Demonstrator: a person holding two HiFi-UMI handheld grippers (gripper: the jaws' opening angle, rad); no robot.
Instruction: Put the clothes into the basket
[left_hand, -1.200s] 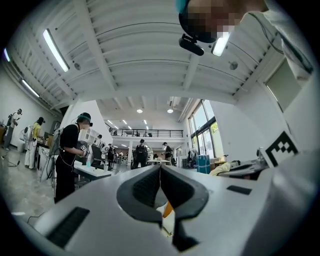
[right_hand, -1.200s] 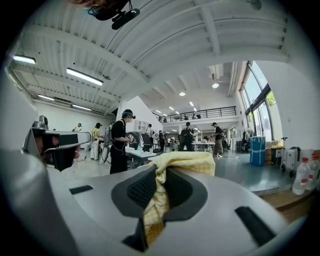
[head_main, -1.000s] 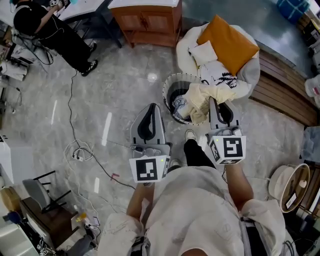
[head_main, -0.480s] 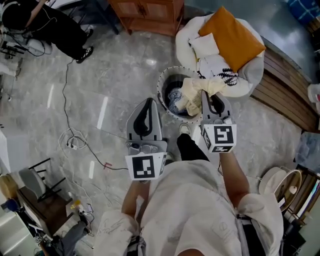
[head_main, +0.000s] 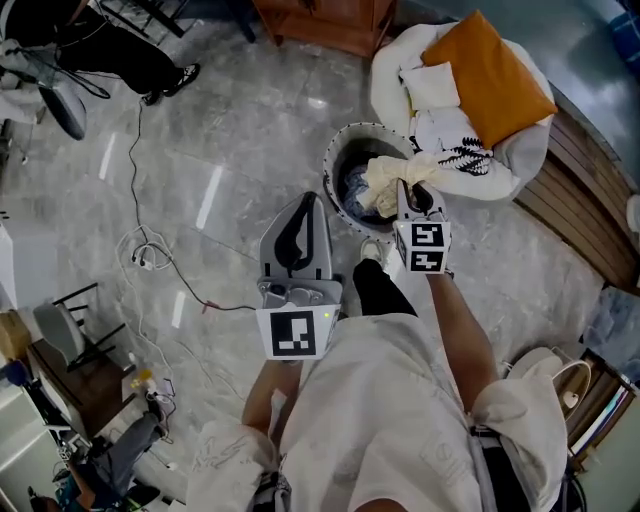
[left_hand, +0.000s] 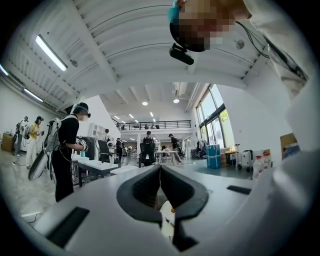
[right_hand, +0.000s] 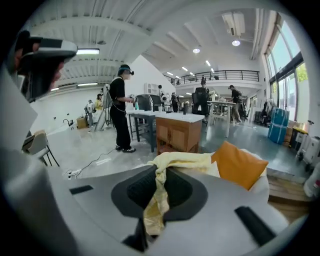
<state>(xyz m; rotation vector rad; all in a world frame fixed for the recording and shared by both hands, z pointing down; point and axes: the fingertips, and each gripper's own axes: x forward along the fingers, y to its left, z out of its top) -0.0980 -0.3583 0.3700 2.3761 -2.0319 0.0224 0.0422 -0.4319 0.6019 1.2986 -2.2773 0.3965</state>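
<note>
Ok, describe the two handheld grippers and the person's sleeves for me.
The left gripper and the right gripper look alike: pale grey, wedge-shaped shells with black textured tongs set in a black-lined opening. Each carries a white cube with black square markers at its rear. No cables show on either. The person wears a loose cream shirt with short sleeves.

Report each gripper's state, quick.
Left gripper: shut, nothing held.
Right gripper: shut on the yellow garment.
</note>
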